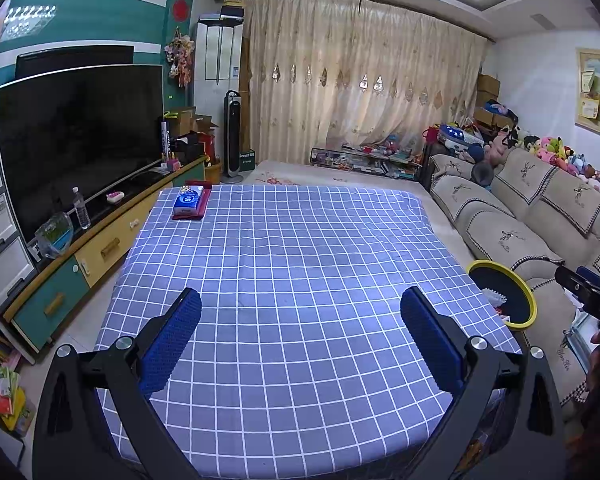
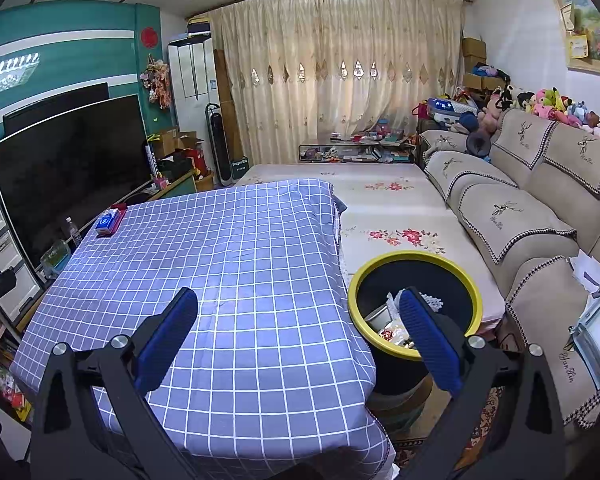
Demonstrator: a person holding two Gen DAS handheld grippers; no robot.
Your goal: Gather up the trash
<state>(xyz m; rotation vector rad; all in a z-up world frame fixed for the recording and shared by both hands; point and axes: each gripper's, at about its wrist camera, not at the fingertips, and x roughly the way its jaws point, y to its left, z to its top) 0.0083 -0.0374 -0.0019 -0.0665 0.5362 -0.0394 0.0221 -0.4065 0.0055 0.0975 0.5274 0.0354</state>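
Observation:
A black bin with a yellow rim (image 2: 414, 258) stands by the right edge of the blue checked table (image 2: 236, 264), with wrappers and white scraps (image 2: 394, 330) inside. In the left wrist view the same bin (image 1: 530, 298) peeks out past the table's right edge (image 1: 300, 264). My left gripper (image 1: 300, 332) hangs open over the table's near half, holding nothing. My right gripper (image 2: 298, 332) is open too, its left finger over the table's near right corner and its right finger (image 2: 424, 328) in front of the bin's mouth.
A blue tissue pack on a red tray (image 1: 190, 200) lies at the table's far left corner. A TV cabinet (image 1: 76, 248) with a bottle (image 1: 81, 208) runs along the left. A beige sofa (image 2: 540, 208) and a floral-covered bench (image 2: 396, 220) lie to the right.

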